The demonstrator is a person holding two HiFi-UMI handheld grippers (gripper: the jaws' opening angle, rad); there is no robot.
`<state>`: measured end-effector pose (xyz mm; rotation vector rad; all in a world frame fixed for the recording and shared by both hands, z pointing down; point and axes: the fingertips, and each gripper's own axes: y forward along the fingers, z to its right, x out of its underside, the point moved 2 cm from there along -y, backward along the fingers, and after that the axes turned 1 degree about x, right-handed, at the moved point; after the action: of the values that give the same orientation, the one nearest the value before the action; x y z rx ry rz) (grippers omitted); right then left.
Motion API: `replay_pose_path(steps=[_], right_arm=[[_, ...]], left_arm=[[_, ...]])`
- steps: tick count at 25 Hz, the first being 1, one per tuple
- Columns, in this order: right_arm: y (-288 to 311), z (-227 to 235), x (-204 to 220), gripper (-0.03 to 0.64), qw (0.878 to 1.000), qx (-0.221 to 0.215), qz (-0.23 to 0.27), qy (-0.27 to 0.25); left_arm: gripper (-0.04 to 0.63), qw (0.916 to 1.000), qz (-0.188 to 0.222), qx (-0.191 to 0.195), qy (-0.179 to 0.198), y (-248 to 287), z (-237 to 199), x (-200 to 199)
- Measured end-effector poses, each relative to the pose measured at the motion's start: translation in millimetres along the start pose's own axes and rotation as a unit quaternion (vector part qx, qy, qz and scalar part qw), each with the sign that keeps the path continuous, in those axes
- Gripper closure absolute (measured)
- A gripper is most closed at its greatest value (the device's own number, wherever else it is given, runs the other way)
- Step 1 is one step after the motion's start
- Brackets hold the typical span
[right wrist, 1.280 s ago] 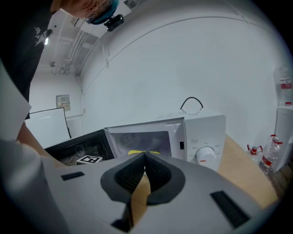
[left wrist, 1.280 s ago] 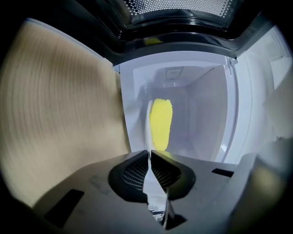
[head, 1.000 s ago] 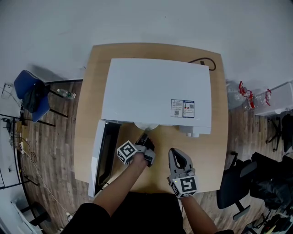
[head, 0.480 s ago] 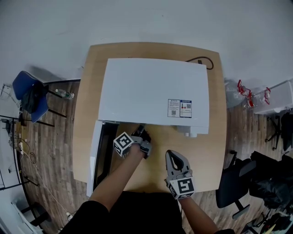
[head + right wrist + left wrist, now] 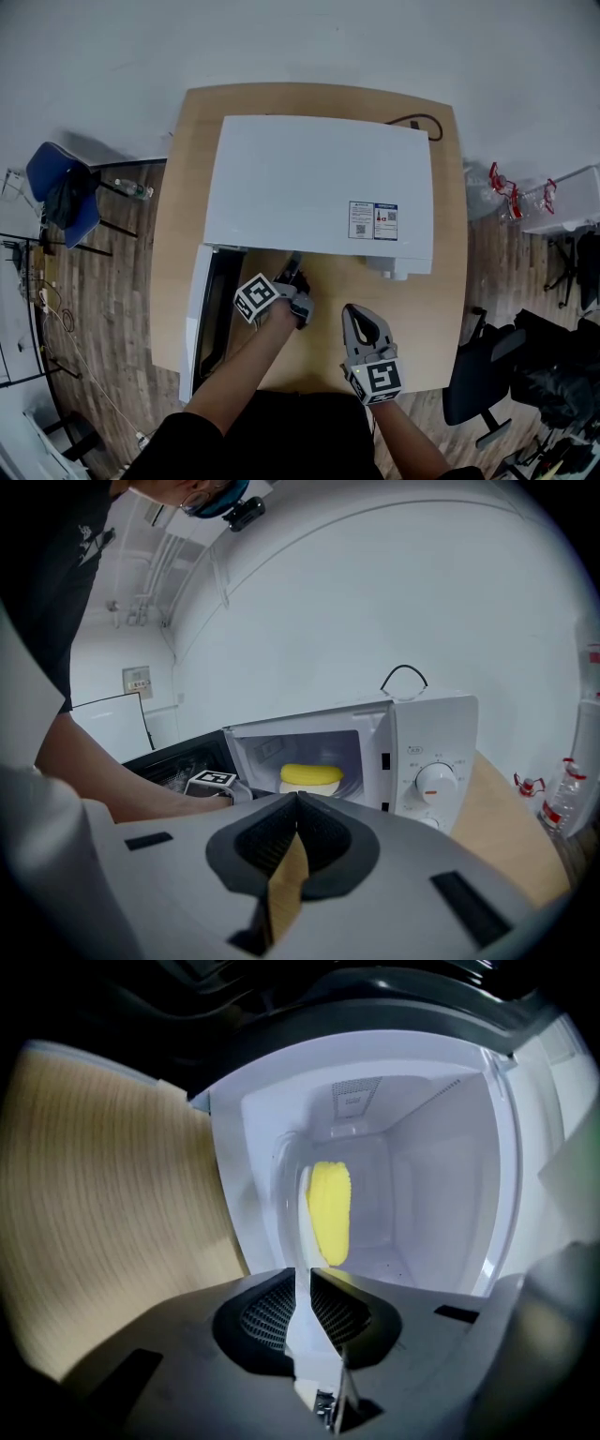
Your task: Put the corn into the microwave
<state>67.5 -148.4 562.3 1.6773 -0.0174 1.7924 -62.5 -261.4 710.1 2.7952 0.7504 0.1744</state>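
Observation:
The yellow corn (image 5: 311, 775) lies on a white plate (image 5: 309, 788) inside the open white microwave (image 5: 319, 183). In the left gripper view, which is rolled, the corn (image 5: 330, 1213) stands on end in the white cavity behind the plate's rim (image 5: 303, 1206). My left gripper (image 5: 293, 269) is just outside the opening, shut with nothing between its jaws (image 5: 309, 1274). The right gripper (image 5: 362, 321) hangs over the table in front of the control panel, also shut and empty (image 5: 298, 799). From the head view the corn is hidden under the microwave's top.
The microwave door (image 5: 202, 319) swings out to the left over the wooden table (image 5: 427, 319). Its knobs (image 5: 434, 782) face the right gripper. A black cable (image 5: 417, 127) loops behind it. A blue chair (image 5: 58, 192) stands left, a black chair (image 5: 473, 384) and bottles (image 5: 506, 197) right.
The white plate's rim that stuck out under the microwave's front edge in the head view no longer shows. The left gripper has shifted slightly; the right one kept still.

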Motion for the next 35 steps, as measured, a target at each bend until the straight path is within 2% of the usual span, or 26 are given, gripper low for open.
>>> replay_pose_path(steps=[4,5,9,13,21,23,28,31,35], right_arm=[[-3,-5,3,0.557,1.0,-0.003,-0.003,-0.003],[-4,-6,4,0.557,1.0,-0.002,-0.004,-0.002],[-4,-11,8,0.557,1.0,-0.004,-0.01,0.007],[-2,-12,10,0.557,1.0,-0.004,-0.012,0.012],[1,-4,11,0.557,1.0,-0.004,-0.02,0.012],[1,-2,11,0.557,1.0,-0.002,-0.02,0.014],[0,3,10,0.557,1.0,-0.004,-0.017,0.016],[0,5,9,0.557,1.0,-0.002,-0.017,0.016],[-3,9,8,0.557,1.0,0.007,-0.014,0.012]], left_arm=[[0.566,0.9937,-0.012,-0.044,0.103,-9,2,-1],[0.566,0.9919,-0.015,-0.051,0.115,-9,1,-1],[0.566,0.994,-0.026,-0.048,0.095,-4,3,1],[0.568,0.9916,-0.028,-0.051,0.116,1,9,0],[0.574,0.9885,-0.036,-0.07,0.129,11,13,-5],[0.574,0.99,-0.034,-0.068,0.119,13,13,-6],[0.575,0.9967,-0.005,-0.05,0.064,20,13,-9],[0.577,0.9955,-0.005,-0.055,0.076,21,13,-11],[0.577,0.9965,-0.004,-0.044,0.07,25,15,-11]])
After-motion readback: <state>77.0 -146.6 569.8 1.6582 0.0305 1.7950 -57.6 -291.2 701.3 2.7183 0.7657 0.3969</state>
